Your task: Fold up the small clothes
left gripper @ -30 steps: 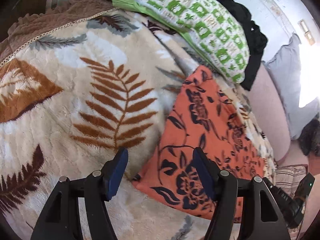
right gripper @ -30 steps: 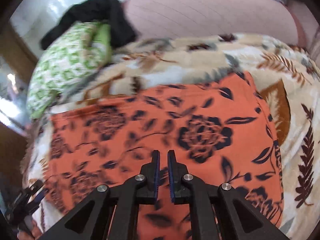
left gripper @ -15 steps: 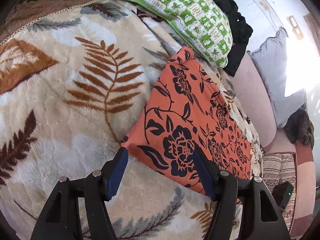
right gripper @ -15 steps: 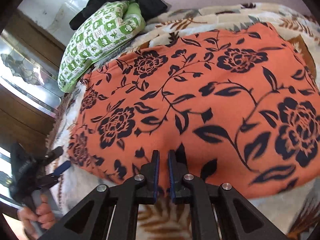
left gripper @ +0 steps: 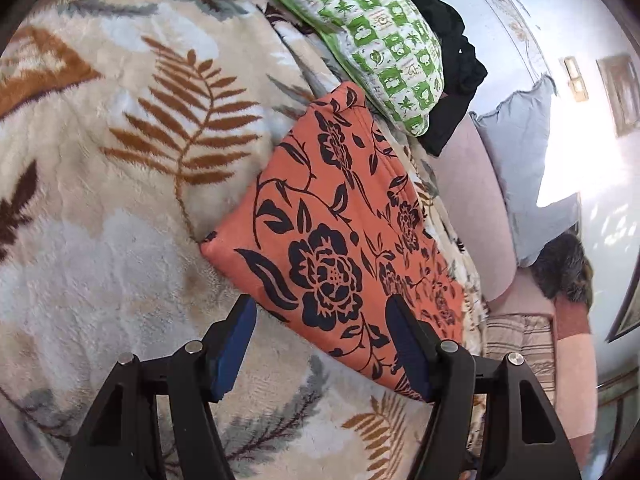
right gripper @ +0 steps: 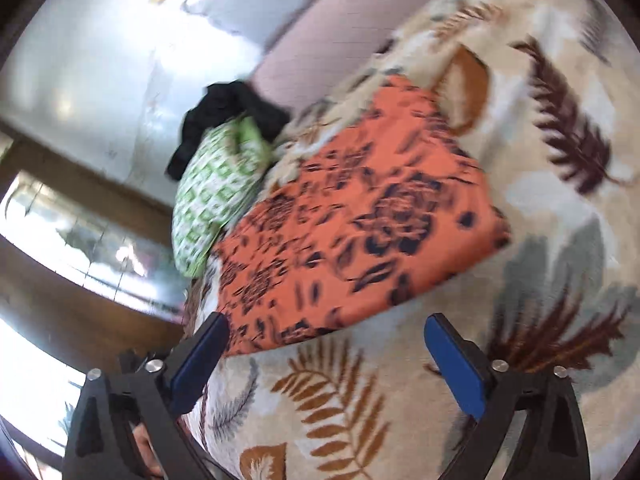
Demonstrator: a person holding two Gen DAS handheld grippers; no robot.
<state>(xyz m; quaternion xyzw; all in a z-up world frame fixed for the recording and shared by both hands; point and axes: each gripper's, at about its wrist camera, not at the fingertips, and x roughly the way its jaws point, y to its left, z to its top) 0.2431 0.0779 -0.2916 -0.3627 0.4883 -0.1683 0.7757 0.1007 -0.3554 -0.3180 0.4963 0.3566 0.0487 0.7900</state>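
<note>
Orange garment (left gripper: 340,216) with dark floral print, folded flat, on leaf-patterned blanket (left gripper: 120,208)

Both wrist views look down, close, sharing the orange cloth (left gripper: 340,232).

Orange floral garment (right gripper: 360,232) beyond wide-open right claw (right gripper: 326,344)

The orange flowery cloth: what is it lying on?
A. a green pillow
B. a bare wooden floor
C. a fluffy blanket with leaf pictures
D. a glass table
C. The orange flowery cloth lies flat on the fluffy blanket with leaf pictures; the green pillow sits behind it.
</note>
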